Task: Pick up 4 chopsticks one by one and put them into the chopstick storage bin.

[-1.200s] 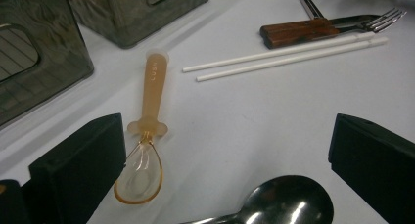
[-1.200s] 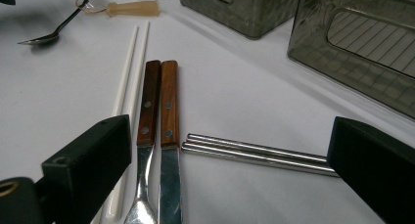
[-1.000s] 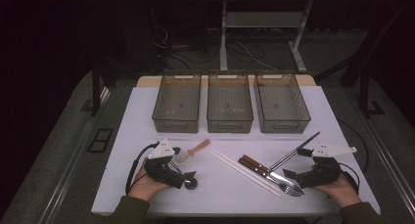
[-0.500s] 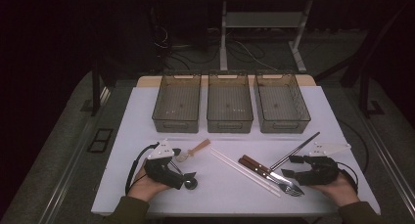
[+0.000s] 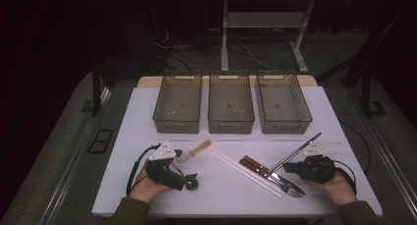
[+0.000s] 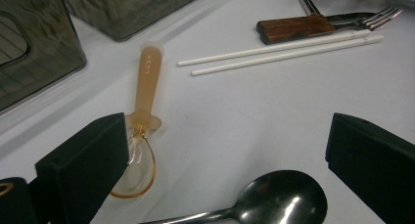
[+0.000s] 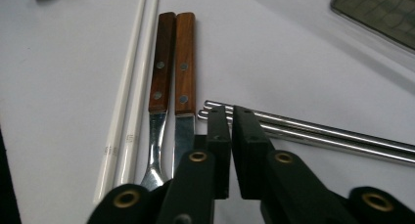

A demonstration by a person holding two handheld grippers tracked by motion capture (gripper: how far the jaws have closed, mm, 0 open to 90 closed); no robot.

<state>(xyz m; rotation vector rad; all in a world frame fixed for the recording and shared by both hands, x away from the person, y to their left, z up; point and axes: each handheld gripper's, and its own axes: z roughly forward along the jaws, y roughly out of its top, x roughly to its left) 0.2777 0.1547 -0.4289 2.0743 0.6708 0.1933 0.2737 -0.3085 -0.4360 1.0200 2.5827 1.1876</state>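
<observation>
**Right hand-held gripper snapped shut over the metal chopsticks**

Compared with a second ago, the right hand-held gripper [image 5: 289,167] is seen with its jaws brought together: they were spread wide then and have just been closing. In the right gripper view the two black jaws are pressed nearly flat against each other, nothing caught between them, with the metal chopsticks [image 7: 333,135] lying on the bench [image 5: 344,131] right at their tips. The wooden-handled fork and knife [image 7: 171,67] and the white chopsticks [image 7: 129,106] are left just beside, unmoved. The left hand-held gripper [image 5: 189,178] hasn't been shifted; its jaws are kept spread, with the amber plastic spoon [image 6: 142,131] and a steel spoon [image 6: 279,199] lying between them, not pinched.
</observation>
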